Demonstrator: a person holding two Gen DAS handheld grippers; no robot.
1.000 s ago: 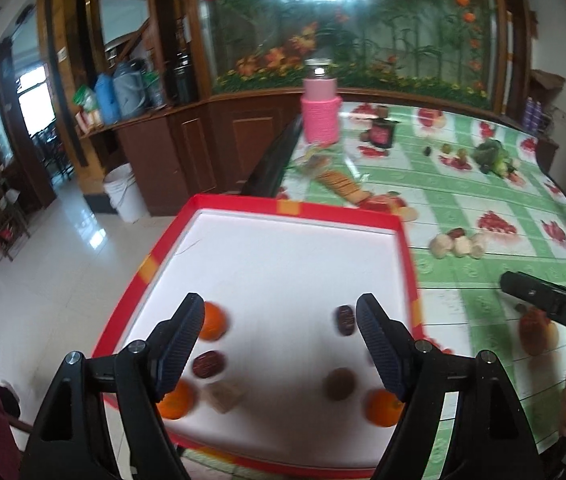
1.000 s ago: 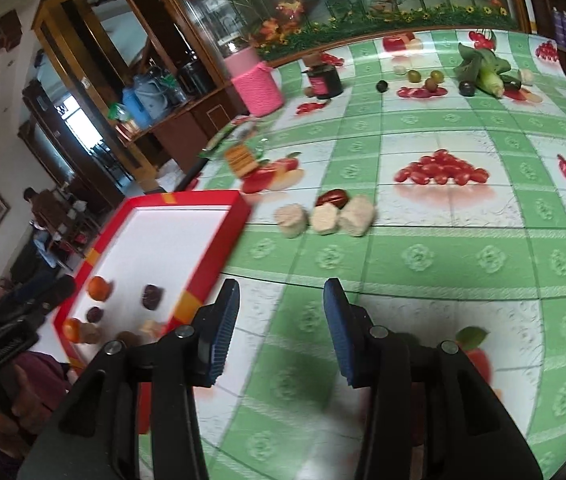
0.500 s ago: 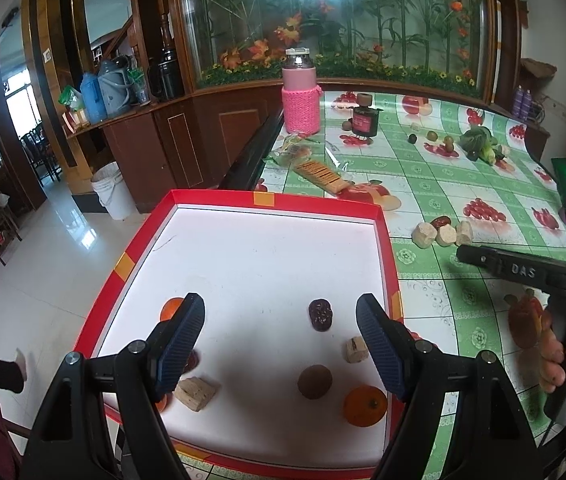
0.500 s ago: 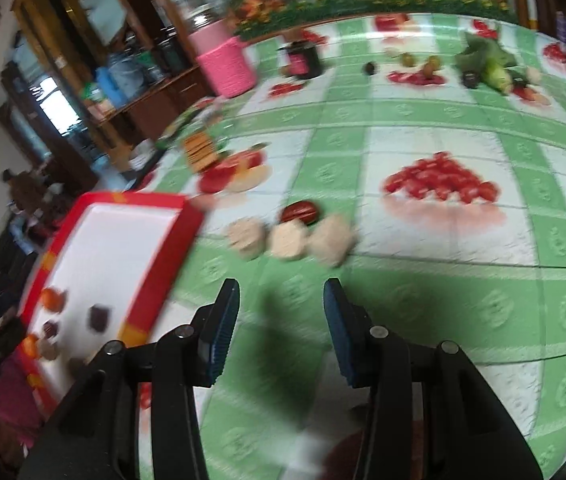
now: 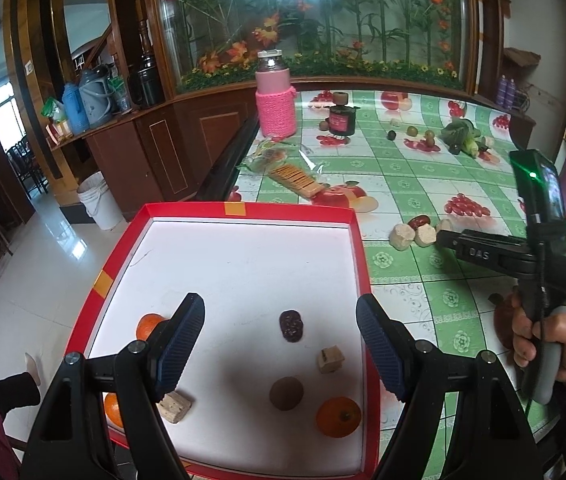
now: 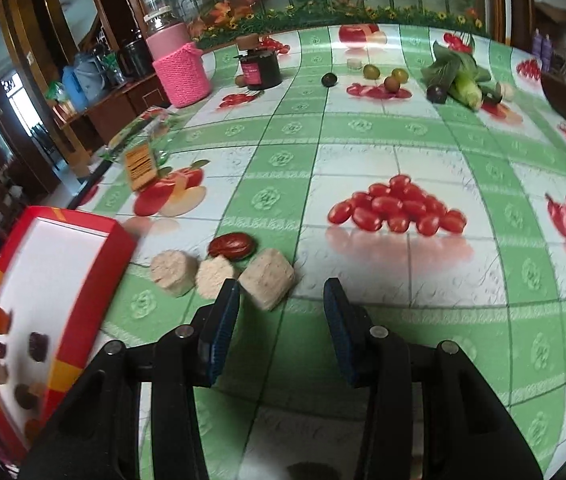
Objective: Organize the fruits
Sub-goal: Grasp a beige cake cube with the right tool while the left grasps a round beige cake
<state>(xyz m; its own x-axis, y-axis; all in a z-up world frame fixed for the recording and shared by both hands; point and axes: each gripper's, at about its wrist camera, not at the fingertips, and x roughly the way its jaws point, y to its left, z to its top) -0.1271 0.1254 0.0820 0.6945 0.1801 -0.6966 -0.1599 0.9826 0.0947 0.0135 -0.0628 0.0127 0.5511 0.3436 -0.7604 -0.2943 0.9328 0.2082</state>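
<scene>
fruits and pale snack blocks lie in two groups, one in the red tray and one on the green checked tablecloth. the left gripper hangs over the tray with its jaws spread wide and nothing between the pads; a dark wrinkled fruit sits on the white floor in the gap between them, a tan cube just right of it, nearer the camera a round brown fruit and an orange. another orange peeks out behind the left finger, and a pale block lies low beside it.

the right gripper is open too, empty, low over the cloth. three pale blocks sit in a row just ahead of its left finger: the largest block is nearest the gap, the middle block is partly hidden by the fingertip, the far block lies toward the tray. a glossy red date rests right behind them, touching or nearly so. a hand grips the right tool's handle. far off stand a pink knit-sleeved bottle and a dark jar.
</scene>
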